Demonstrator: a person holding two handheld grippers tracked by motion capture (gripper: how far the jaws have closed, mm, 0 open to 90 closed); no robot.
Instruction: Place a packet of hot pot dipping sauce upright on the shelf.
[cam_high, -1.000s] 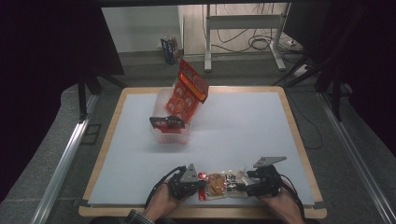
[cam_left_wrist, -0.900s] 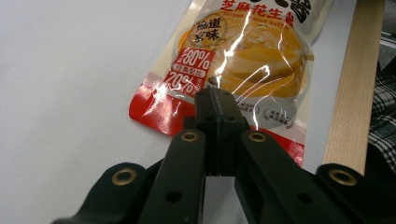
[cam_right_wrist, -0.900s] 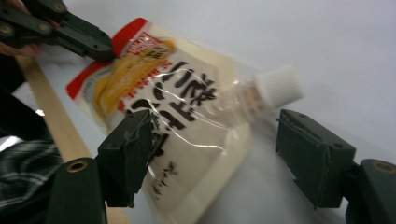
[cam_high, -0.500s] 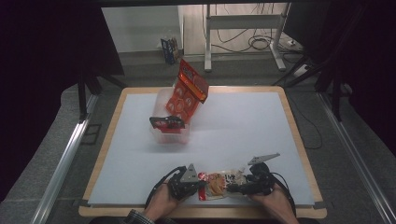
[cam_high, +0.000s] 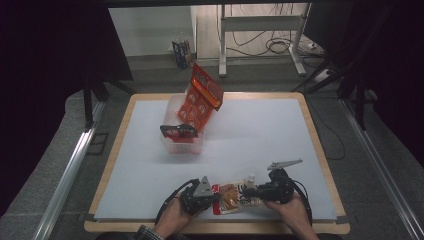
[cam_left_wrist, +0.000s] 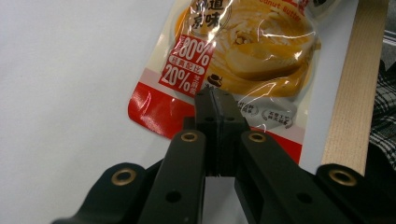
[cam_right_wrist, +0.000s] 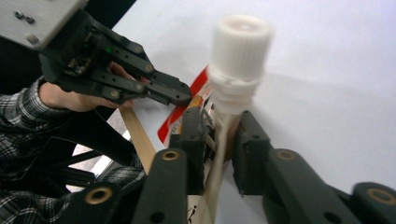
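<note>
Right at the near edge of the white worktop (cam_high: 260, 130), a glossy, crinkly spouted pouch (cam_high: 231, 198) lies flat between both hands, printed red and amber with a peanut-butter swirl. The left tongs (cam_left_wrist: 215, 103) are clenched on its red sealed bottom edge, black pads tight together over the film. The right tongs (cam_right_wrist: 219, 135) have just been closing around the pouch's neck, pads straddling it below the ribbed white screw cap (cam_right_wrist: 243, 37), which stands clear above them. Farther back, a clear plastic tub (cam_high: 182, 140) holds a shiny orange snack bag (cam_high: 200, 100) standing upright.
</note>
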